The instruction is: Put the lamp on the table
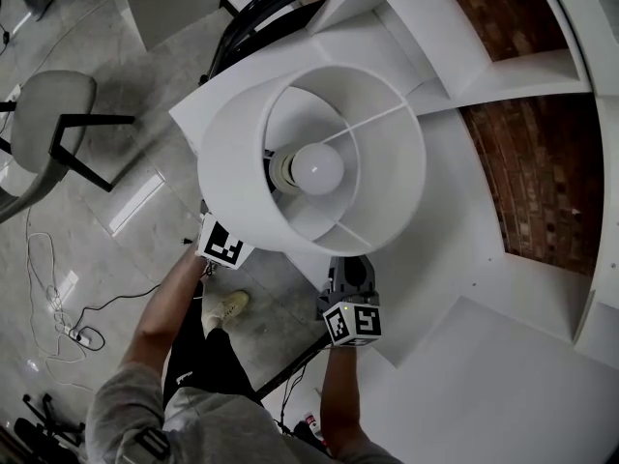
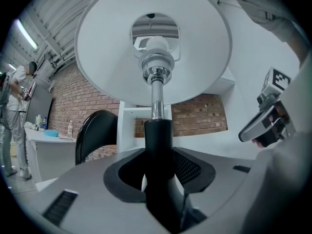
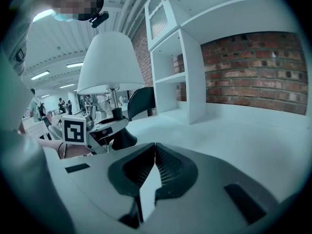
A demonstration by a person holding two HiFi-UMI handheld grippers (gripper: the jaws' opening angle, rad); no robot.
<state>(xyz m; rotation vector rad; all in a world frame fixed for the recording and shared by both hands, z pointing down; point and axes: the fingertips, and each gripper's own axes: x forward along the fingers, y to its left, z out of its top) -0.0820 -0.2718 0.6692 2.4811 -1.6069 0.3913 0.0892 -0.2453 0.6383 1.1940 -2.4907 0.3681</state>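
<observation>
A lamp with a white shade (image 1: pixel 309 162) and a bare bulb (image 1: pixel 317 167) stands upright at the near left corner of the white table (image 1: pixel 503 375). In the right gripper view its black base (image 3: pixel 124 139) seems to rest on the tabletop near the edge. My left gripper (image 2: pixel 158 135) is shut on the lamp's black stem (image 2: pixel 158 145), below the chrome tube; in the head view only its marker cube (image 1: pixel 221 243) shows beside the shade. My right gripper (image 1: pixel 350 278) hovers over the table just right of the lamp, its jaws (image 3: pixel 155 147) shut with nothing between them.
A white shelf unit (image 1: pixel 464 37) against a brick wall (image 1: pixel 542 182) stands at the table's far side. A black chair (image 2: pixel 95 130) is behind the lamp. A grey chair (image 1: pixel 48 124) and cables (image 1: pixel 77 332) lie on the floor to the left. People stand far off (image 2: pixel 9 130).
</observation>
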